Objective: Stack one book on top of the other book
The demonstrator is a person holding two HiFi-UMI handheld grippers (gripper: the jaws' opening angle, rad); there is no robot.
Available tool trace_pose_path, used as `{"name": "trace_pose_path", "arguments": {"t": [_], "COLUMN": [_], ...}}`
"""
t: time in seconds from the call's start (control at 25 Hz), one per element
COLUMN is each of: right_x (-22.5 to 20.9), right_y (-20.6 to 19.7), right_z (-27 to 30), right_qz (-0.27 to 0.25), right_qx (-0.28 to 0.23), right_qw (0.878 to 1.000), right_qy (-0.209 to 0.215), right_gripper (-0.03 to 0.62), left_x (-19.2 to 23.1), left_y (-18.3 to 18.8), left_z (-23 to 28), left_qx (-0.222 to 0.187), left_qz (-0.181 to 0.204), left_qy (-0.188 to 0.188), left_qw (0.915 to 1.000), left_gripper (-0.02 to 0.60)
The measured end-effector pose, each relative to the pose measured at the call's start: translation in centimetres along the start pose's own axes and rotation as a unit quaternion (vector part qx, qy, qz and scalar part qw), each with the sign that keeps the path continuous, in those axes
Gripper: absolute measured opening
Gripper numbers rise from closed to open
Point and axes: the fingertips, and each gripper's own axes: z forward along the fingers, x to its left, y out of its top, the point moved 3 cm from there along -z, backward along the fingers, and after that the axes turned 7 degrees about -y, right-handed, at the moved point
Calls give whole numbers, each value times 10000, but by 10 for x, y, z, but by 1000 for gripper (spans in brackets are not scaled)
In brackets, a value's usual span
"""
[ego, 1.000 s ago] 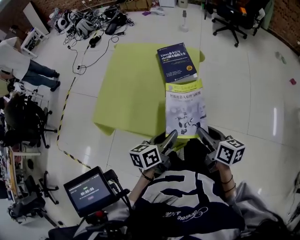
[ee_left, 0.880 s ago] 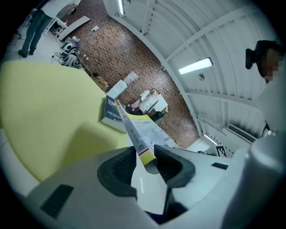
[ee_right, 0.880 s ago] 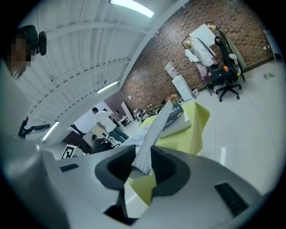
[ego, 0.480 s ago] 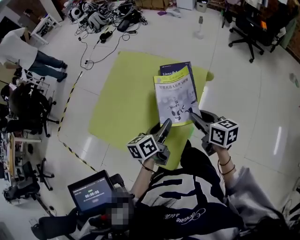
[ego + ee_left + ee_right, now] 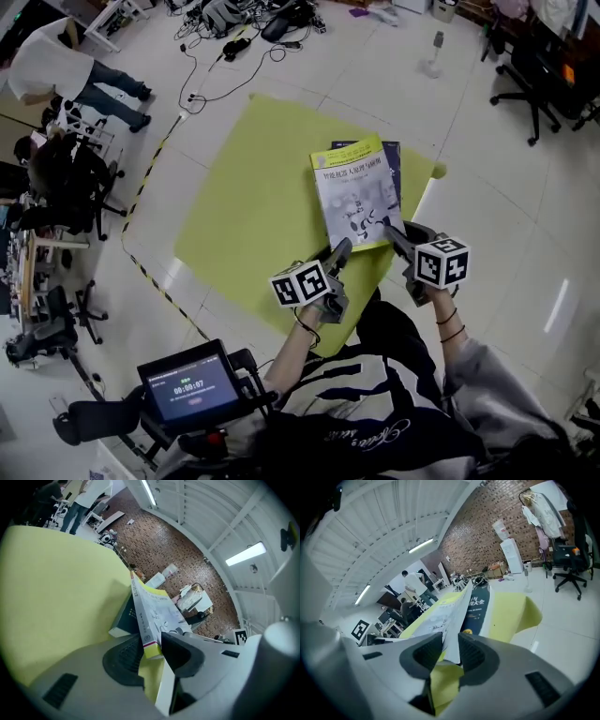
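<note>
On the left, our left gripper point(image 5: 335, 261) pinches the near left corner of the light book point(image 5: 359, 190), with its jaws pressed onto cover and pages. We judge that a hold so close to the corner could let the paperback sag or twist out if we tip it further. Between the two grippers the book hangs unsupported. Its far edge could therefore drag on the dark blue book point(image 5: 393, 164) beneath and push that one askew on the green mat point(image 5: 244, 206). We cannot tell whether the two books touch yet. On the right, our right gripper point(image 5: 397, 238) clamps the near right corner in the same way. If one hand lets go before the other, we expect the book to swing and land crooked, overhanging rather than squared up.

The light book is thin and soft-covered, pale with a grey illustration and a yellow band along its far edge. We hold it tilted, covering most of the dark book, which shows only as a strip along the far and right sides. That dark book looks thicker and lies flat on the mat, towards its far right corner.
</note>
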Motion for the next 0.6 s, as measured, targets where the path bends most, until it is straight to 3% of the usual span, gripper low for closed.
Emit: {"name": "trace_pose_path", "arguments": {"t": [0.12,0.4,0.52,0.6], "right_x": [-12,-27,-28,-32], "right_y": [-12,-17,-18,-23], "right_z": [7,17,16,11], "right_qz": [246,683,664,507], "right_qx": [133,182,229,293], "right_qw": [9996,9973,9975,9982], "right_qy": [-41,175,119,-127], "right_gripper": [103,118,134,179], "left_x": [9,19,20,21], "left_y": [-8,-8,-8,-10], "left_z": [4,11,11,7], "left_qx": [120,119,72,110], "left_qz": [-121,-567,-502,-375], "left_qy": [214,124,148,276], "left_qw": [9996,9982,9986,9989], "left_gripper": [121,127,143,158]}}
